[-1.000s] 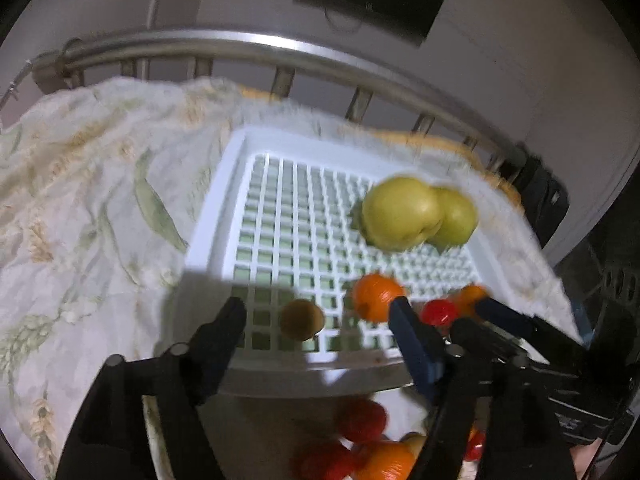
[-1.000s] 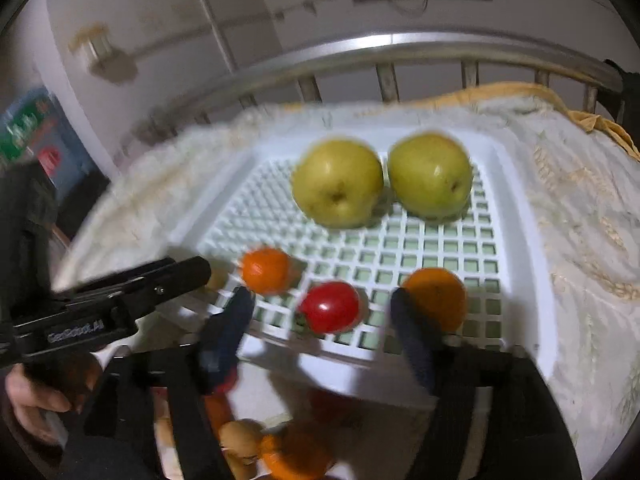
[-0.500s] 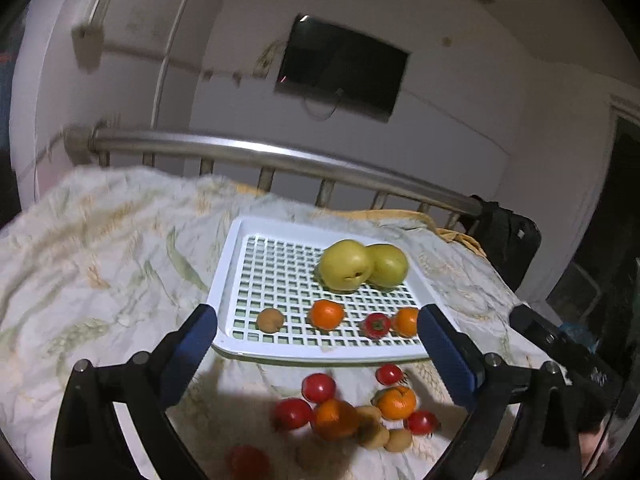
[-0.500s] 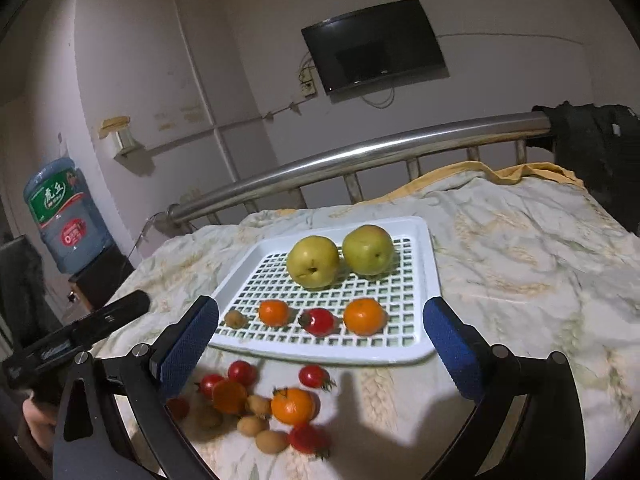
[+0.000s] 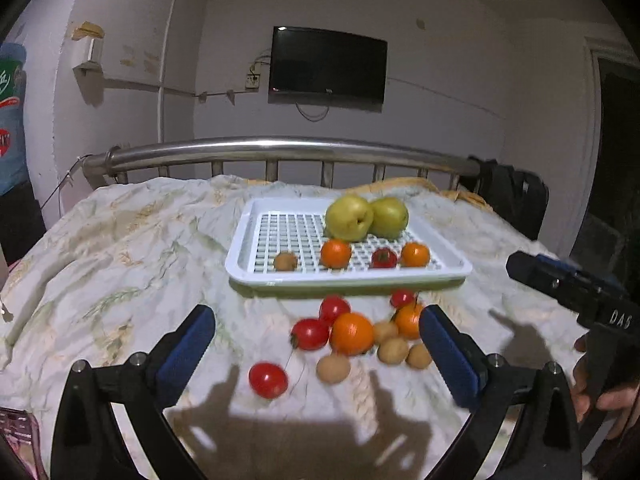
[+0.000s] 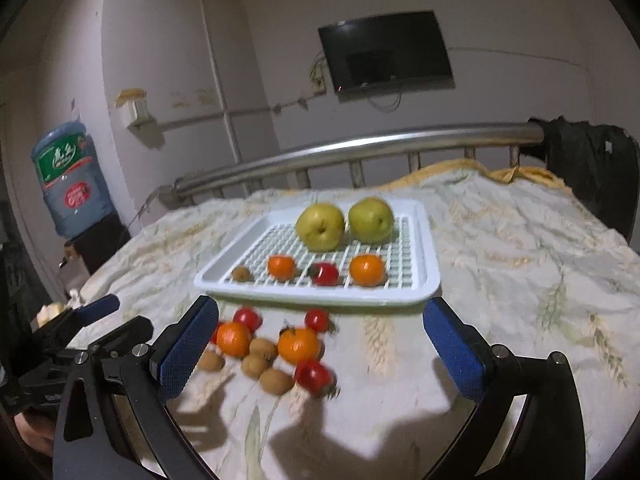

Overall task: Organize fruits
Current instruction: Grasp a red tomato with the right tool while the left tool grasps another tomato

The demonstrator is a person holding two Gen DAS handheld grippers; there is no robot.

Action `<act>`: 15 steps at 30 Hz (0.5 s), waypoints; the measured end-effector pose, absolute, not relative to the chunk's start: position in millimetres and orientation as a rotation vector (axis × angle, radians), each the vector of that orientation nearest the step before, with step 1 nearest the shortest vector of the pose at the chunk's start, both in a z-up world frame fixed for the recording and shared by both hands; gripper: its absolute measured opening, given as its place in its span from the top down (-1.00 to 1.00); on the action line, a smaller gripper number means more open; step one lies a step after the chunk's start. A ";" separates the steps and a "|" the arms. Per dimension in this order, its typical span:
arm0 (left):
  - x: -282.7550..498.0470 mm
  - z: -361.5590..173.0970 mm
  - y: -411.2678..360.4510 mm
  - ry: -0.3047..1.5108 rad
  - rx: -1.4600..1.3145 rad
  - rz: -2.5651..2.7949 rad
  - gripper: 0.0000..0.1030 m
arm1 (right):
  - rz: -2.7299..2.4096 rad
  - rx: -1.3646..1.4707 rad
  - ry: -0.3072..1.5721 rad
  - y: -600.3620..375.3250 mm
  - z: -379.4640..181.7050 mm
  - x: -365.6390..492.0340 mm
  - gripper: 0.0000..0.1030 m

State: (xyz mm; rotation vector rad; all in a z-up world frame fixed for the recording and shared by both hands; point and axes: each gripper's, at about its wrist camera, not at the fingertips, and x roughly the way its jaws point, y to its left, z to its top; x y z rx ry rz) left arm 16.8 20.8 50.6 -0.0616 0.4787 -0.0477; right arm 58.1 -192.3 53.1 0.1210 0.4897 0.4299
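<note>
A white slotted tray (image 5: 240, 258) (image 6: 430, 256) lies on the bed and holds two yellow-green pears (image 5: 347, 217) (image 6: 320, 227), two oranges (image 5: 335, 253), a tomato (image 5: 384, 258) and a small brown fruit (image 5: 285, 261). In front of the tray lies a loose pile of tomatoes (image 5: 268, 379) (image 6: 314, 376), oranges (image 5: 351, 333) (image 6: 299, 345) and brown fruits (image 5: 333, 368) (image 6: 276, 381). My left gripper (image 5: 316, 352) is open and empty above the pile. My right gripper (image 6: 320, 350) is open and empty, also over the pile.
The bed has a pale patterned cover (image 5: 120, 248) and a steel rail (image 5: 280, 148) at the far end. A dark bag (image 6: 592, 160) hangs at the right end of the rail. A water jug (image 6: 70, 184) stands at the left. A TV (image 5: 327, 66) hangs on the wall.
Both grippers have pulled back from the tray and opened wide. The pile in front of the tray now lies between the fingers.
</note>
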 end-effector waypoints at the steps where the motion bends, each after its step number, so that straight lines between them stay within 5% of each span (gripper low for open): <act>1: 16.0 49.6 20.1 0.496 -0.051 -0.055 -1.00 | 0.437 0.117 0.503 -192.2 50.5 57.3 -1.00; 10: 21.4 26.6 38.9 0.673 -0.120 -0.075 -0.99 | 0.521 0.039 0.669 -183.3 26.9 61.1 -1.00; 15: 30.8 13.0 45.0 0.737 -0.163 -0.087 -0.93 | 0.536 0.021 0.735 -179.6 12.6 66.6 -0.73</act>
